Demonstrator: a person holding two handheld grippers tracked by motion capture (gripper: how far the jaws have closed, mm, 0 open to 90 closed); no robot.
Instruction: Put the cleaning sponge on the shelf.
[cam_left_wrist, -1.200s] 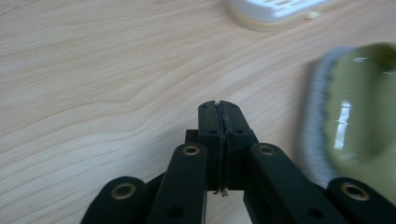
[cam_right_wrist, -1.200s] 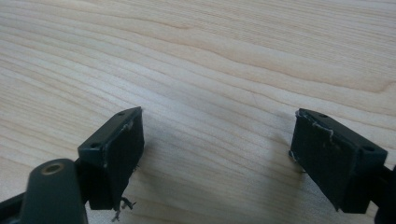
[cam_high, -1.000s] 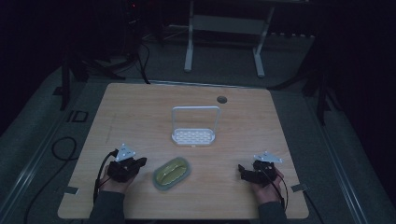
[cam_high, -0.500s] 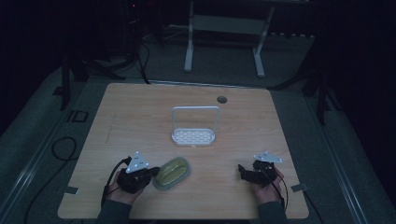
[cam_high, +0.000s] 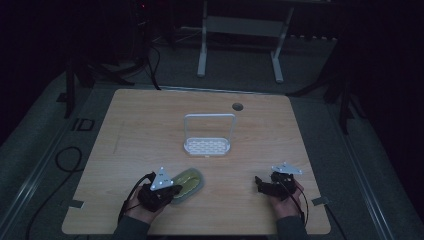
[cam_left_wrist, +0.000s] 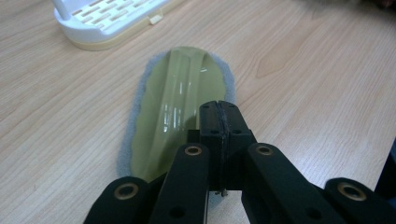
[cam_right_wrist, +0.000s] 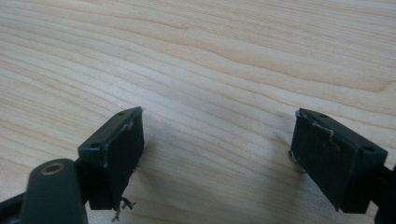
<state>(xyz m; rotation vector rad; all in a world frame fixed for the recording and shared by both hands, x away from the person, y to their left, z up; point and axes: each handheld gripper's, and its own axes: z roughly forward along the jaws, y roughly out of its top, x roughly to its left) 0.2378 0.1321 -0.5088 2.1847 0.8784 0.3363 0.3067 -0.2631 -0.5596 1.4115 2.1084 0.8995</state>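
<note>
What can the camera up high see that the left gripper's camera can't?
The high view alone takes in the right gripper, both of the person's hands, the tall hoop handle above the white tray, the round hole in the table and the dark floor around it. The left gripper view alone shows its fingers pressed together over the near end of the green scrubber, plus the scrubber's grey fuzzy edge and shiny ridge. Both show the scrubber, the tray, the left gripper and the wooden table.
</note>
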